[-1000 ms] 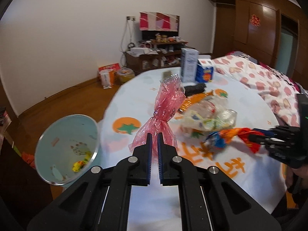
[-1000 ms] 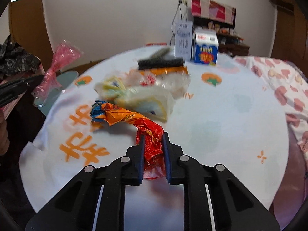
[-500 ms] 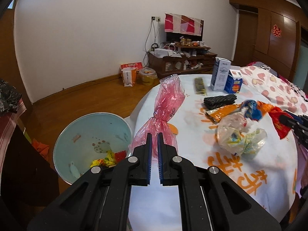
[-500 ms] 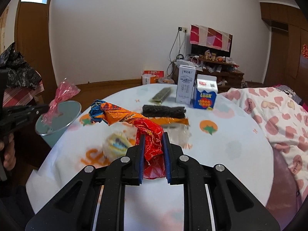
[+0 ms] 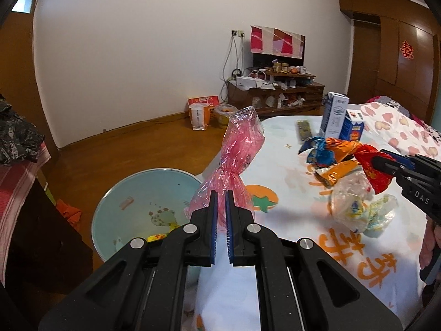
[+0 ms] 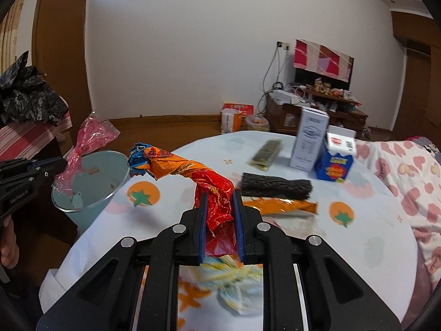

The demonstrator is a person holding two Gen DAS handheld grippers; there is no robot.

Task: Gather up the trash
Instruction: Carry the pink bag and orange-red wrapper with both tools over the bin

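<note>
So both pieces of trash are up off the table right now. The pink plastic bag (image 5: 239, 160) is pinched at its twisted neck by the left gripper (image 5: 221, 201), jaws nearly closed on it, with the bag's top sticking up past the tips. From the right wrist view it hangs just above the rim of the light blue bin (image 6: 91, 184), which stands on the floor beside the table (image 6: 372, 248). I'd guess the drop is about to happen, but it hasn't been let go.

The right gripper (image 6: 220, 201) has its jaws clamped on the red end of an orange and red snack wrapper (image 6: 190, 171), and the blue-orange end sticks out forward and to the left, in the air over the table, still short of the bin.

Progress-wise: the bin already has a few bits in the bottom (something yellow shows in the left wrist view), so some collecting looks done. Still lying on the table: a crumpled clear plastic bag (image 5: 358, 204), an orange flat packet (image 6: 281, 207), a black mesh sleeve (image 6: 275, 187) and a small greenish packet (image 6: 266, 151). The white carton (image 6: 308, 143) and blue carton (image 6: 335, 160) are standing upright near the far edge; can't tell if those count as trash.
</note>
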